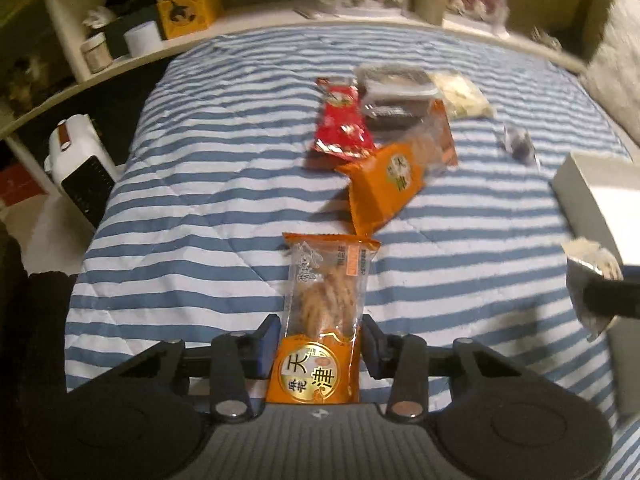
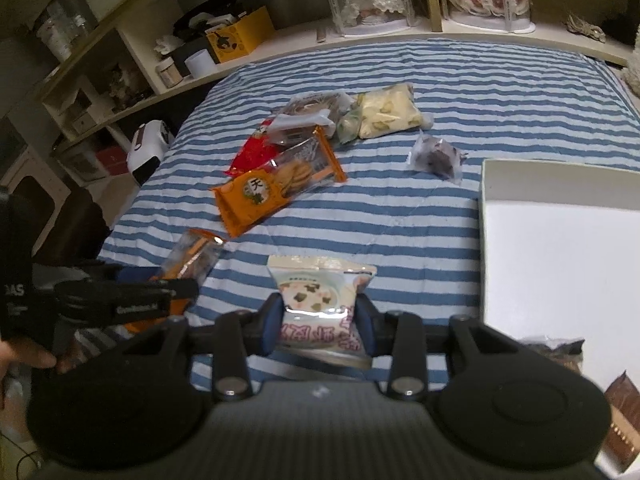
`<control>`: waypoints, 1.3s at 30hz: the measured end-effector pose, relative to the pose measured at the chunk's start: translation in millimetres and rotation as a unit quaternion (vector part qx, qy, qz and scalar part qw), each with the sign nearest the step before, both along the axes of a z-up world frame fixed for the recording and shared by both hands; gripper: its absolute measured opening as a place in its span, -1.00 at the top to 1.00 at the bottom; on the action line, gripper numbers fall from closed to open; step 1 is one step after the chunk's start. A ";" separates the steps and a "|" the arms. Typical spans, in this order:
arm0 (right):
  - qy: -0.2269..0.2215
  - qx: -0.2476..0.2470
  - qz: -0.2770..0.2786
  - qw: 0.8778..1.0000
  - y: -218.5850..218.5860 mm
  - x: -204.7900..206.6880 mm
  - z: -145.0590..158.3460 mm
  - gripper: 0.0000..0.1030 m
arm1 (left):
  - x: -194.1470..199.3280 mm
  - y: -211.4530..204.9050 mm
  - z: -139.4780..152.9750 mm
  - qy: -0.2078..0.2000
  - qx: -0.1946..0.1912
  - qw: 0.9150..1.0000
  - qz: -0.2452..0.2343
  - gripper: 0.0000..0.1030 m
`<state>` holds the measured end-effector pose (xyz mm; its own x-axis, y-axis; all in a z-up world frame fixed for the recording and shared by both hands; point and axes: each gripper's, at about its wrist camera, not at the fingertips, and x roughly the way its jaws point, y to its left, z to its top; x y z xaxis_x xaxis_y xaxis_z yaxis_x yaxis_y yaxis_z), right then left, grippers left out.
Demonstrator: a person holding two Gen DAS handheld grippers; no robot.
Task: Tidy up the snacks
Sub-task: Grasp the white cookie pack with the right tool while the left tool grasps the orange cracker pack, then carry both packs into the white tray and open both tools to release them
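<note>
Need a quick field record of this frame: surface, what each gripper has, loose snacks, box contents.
surface: striped blue-and-white bedcover
left gripper: shut on orange twist-snack packet
right gripper: shut on pale cookie packet
loose pile: second orange packet, red packet, dark clear-wrapped packs, yellow-white bag
apart from pile: small dark-filled clear packet
white box: open, right of pile; brown packets at near edge
</note>
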<state>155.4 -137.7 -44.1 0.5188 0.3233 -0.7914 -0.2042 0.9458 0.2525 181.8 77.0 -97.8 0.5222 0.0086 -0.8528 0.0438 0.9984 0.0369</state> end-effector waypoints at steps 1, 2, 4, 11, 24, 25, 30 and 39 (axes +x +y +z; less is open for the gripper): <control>-0.002 -0.001 -0.001 1.000 -1.1 -0.4 0.7 0.14 | -1.9 0.4 2.7 -0.004 -0.005 1.000 0.006 0.17; -0.004 0.000 -0.001 1.000 -2.8 -0.9 1.9 0.14 | -3.6 0.6 5.5 -0.008 -0.011 1.000 0.011 0.17; -0.006 0.002 -0.005 1.000 -5.6 -1.4 3.2 0.14 | -8.7 0.6 12.2 -0.016 -0.027 0.999 0.022 0.17; -0.020 0.015 -0.008 1.000 -16.2 -8.4 13.3 0.15 | -27.9 -12.7 35.1 -0.043 -0.051 0.997 0.033 0.18; -0.053 -0.008 -0.021 0.998 -81.3 -38.6 43.6 0.15 | -66.9 -76.2 66.5 -0.092 -0.095 0.991 0.034 0.18; -0.054 -0.010 -0.024 0.998 -89.4 -42.2 44.9 0.15 | -68.7 -81.6 68.9 -0.096 -0.096 0.990 0.034 0.18; -0.062 -0.018 -0.037 0.997 -135.3 -62.3 52.6 0.15 | -76.1 -122.3 82.1 -0.113 -0.105 0.988 0.022 0.18; -0.073 -0.028 -0.075 0.994 -218.3 -99.6 62.0 0.15 | -79.8 -196.6 84.9 -0.108 -0.140 0.984 -0.009 0.18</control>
<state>55.8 -356.1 17.9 0.6684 0.1908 -0.7190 -0.0898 0.9802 0.1766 102.0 -119.6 -12.9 0.6894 -0.2214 -0.6897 0.0832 0.9700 -0.2283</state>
